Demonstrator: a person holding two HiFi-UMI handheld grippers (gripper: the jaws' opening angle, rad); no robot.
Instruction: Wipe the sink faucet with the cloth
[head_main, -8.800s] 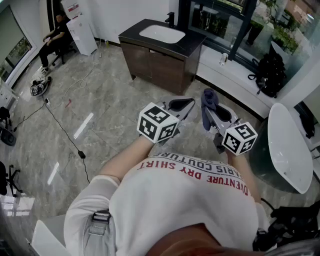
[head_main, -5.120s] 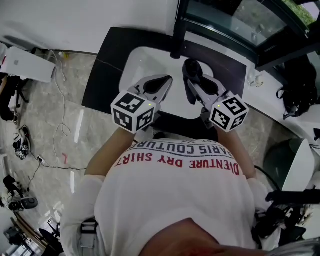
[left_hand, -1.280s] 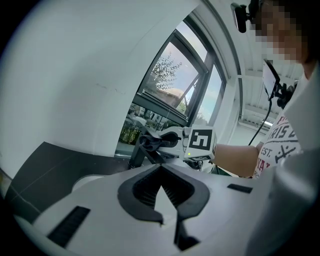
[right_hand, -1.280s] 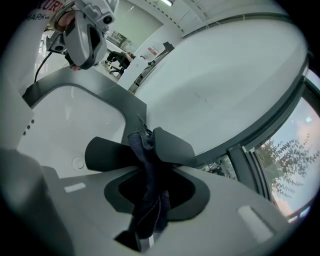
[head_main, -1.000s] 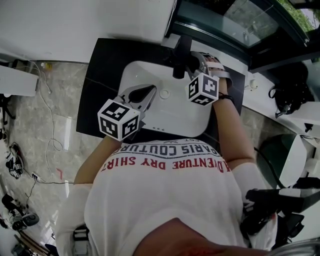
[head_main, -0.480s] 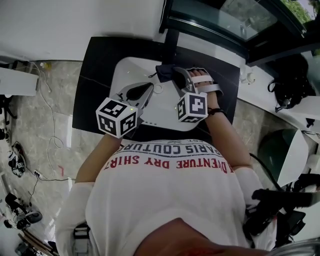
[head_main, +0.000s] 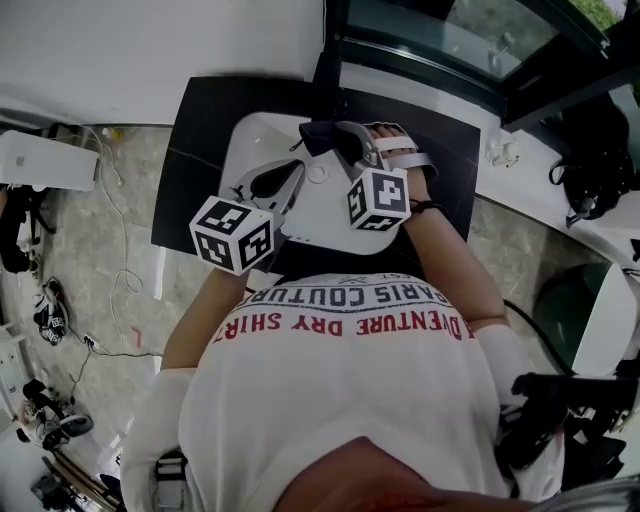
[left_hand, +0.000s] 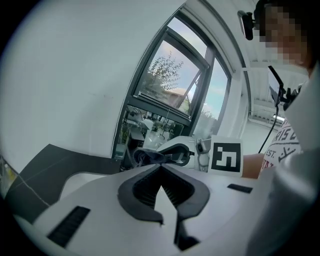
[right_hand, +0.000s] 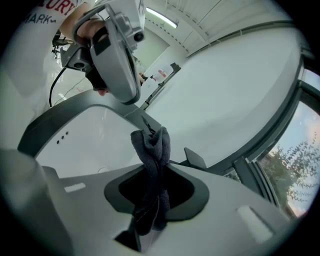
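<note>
The right gripper, clamped on the dark cloth, has swept leftward past the faucet at the sink's back rim; wiping looks under way; the left gripper hovers closed, empty.

1. A plain white wall runs along the far side.
2. To its right is a window in a dark frame. In the left gripper view, a tree and pale sky show through the glass.
3. A dark bench stands against the wall, near the window's corner.
4. The floor is glossy grey, marble-look tile, with thin cables trailing over it on the left.
5. A white box-like unit stands at the far left.
6. A white ledge runs below the window on the right, with a black bag on it.
7. In the right gripper view, a strip light glows on the ceiling.
</note>
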